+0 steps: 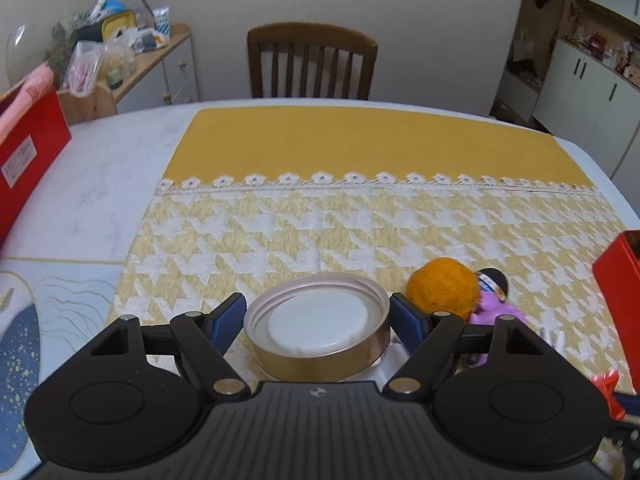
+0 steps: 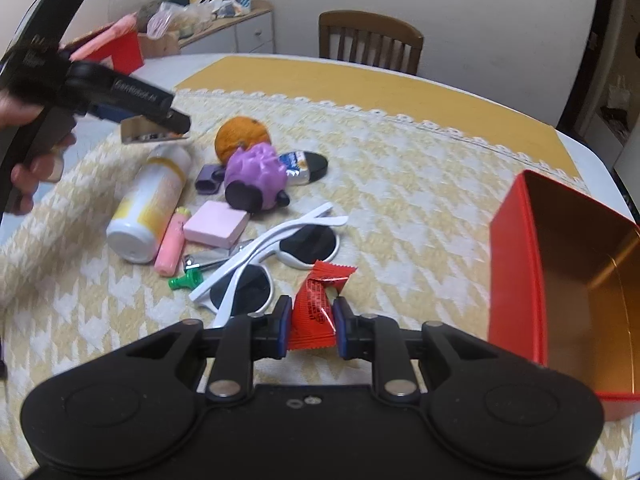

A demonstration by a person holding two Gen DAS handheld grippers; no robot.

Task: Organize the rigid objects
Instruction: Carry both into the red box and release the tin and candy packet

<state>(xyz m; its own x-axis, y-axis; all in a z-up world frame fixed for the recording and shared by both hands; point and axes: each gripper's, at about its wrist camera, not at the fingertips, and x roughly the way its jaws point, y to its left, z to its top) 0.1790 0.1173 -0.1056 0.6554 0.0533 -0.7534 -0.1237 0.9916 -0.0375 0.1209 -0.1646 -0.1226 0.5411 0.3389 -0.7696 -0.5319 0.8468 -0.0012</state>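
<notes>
Left tongs (image 1: 318,316): a round metal lid (image 1: 317,328), gold-rimmed with a white disc inside, is being gripped between the two blue pads, which are pressing on its opposite sides; in the right wrist view the same tongs (image 2: 160,120) are seen blurred, held in a hand (image 2: 24,160) up and to the left of the pile.

Right tongs (image 2: 310,326): a red candy wrapper (image 2: 320,304) is being clamped between the pads – its twisted end is sticking out forward beyond the fingertips.

Red tin box (image 2: 516,264): it is being shown open, its golden inside visible, just to the right of the right tongs on the tabletop; in the left wrist view only a red corner (image 1: 618,280) is being shown at the far right.

Pile ahead of the right tongs: white sunglasses (image 2: 276,256) are lying folded just in front of the left pad; beyond them a pink block (image 2: 216,224), a pink tube (image 2: 172,244), a white and yellow bottle (image 2: 150,204) on its side, a green cap (image 2: 186,280) and a nail clipper (image 2: 204,258) are lying close together.

Farther ahead: a purple toy (image 2: 256,178) is resting against an orange ball (image 2: 240,136) – the ball (image 1: 442,286) is also being seen just right of the left tongs.

Cloth (image 1: 360,224): a yellow and white houndstooth cloth is covering the tabletop (image 1: 100,184) under everything.

Background: a wooden chair (image 1: 312,64) is standing beyond the far edge.
</notes>
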